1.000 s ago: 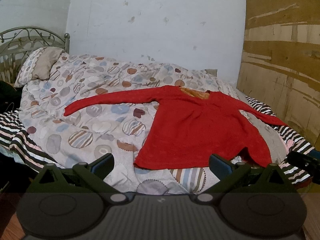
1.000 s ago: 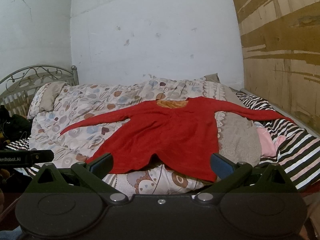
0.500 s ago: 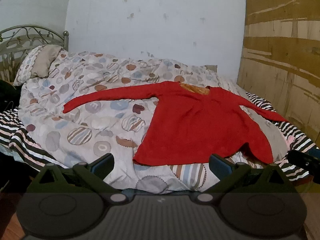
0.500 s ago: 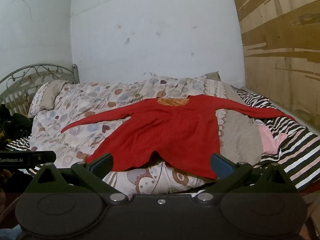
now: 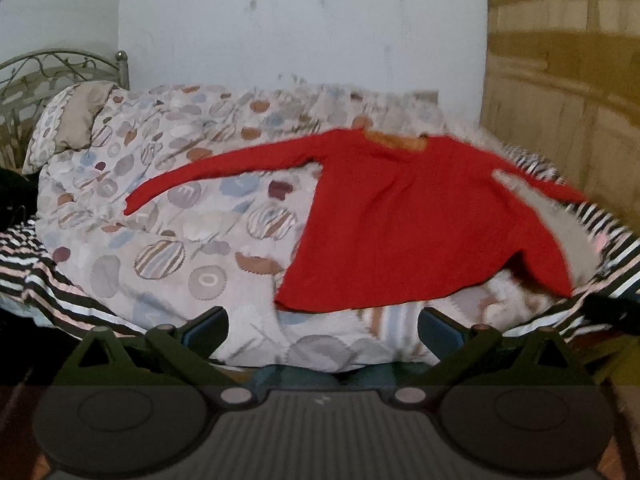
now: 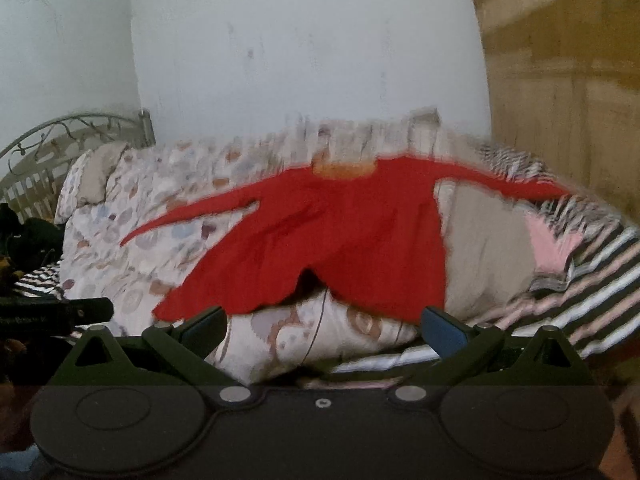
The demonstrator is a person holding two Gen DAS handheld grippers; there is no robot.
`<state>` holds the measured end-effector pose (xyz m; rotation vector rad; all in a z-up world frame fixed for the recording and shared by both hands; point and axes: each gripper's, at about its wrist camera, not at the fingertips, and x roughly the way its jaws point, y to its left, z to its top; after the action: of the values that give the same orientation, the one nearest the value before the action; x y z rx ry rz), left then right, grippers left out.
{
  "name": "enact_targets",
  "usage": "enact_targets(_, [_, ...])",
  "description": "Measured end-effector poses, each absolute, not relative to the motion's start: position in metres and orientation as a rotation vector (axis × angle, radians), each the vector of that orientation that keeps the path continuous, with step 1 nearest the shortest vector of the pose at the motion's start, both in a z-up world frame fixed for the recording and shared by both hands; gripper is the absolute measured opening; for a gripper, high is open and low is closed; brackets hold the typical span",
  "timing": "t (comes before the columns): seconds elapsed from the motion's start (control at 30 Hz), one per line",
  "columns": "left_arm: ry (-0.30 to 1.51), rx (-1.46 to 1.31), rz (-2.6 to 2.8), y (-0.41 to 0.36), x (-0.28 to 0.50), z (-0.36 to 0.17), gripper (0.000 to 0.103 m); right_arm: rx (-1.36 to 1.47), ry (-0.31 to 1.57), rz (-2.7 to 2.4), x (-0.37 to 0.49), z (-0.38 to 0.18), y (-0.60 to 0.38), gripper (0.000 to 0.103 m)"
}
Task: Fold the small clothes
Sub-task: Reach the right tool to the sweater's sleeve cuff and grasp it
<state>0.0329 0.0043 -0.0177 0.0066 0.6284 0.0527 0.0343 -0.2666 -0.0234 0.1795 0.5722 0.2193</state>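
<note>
Nearest, left gripper [image 5: 323, 322] and right gripper [image 6: 324, 322], fingers apart and empty, short of the bed [image 5: 60, 280]. Beyond, red long-sleeved sweater [image 5: 404, 228] spread flat on the patterned duvet [image 5: 192, 216], sleeves out, apparently ready for folding.

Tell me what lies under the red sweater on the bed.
The red sweater lies spread on a patterned duvet; its right side overlaps a grey patch and striped bedding. Whatever sits directly beneath its body is covered.
</note>
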Motion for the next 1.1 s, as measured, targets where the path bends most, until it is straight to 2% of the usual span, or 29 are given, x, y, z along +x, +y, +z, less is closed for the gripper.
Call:
enact_targets(0.1, [0.657,0.012,0.031,0.009,0.057,-0.015,0.102,0.190,0.654,0.182,0.060,-0.023,-0.270,0.103])
enact_targets(0.27, [0.641,0.014,0.051,0.015,0.102,-0.004,0.103,0.128,0.636,0.125,0.094,-0.017,-0.283,0.103])
enact_targets(0.5, [0.646,0.030,0.060,0.016,0.179,-0.006,0.103,0.070,0.458,-0.112,0.145,-0.026,-0.327,0.103])
enact_targets(0.8, [0.647,0.004,0.014,0.015,0.245,-0.035,0.103,0.275,0.400,-0.278,0.234,-0.050,-0.434,0.103])
enact_targets(1.1, [0.662,-0.036,-0.018,0.019,0.269,-0.055,0.103,0.455,0.472,-0.394,0.331,-0.074,-0.566,0.103])
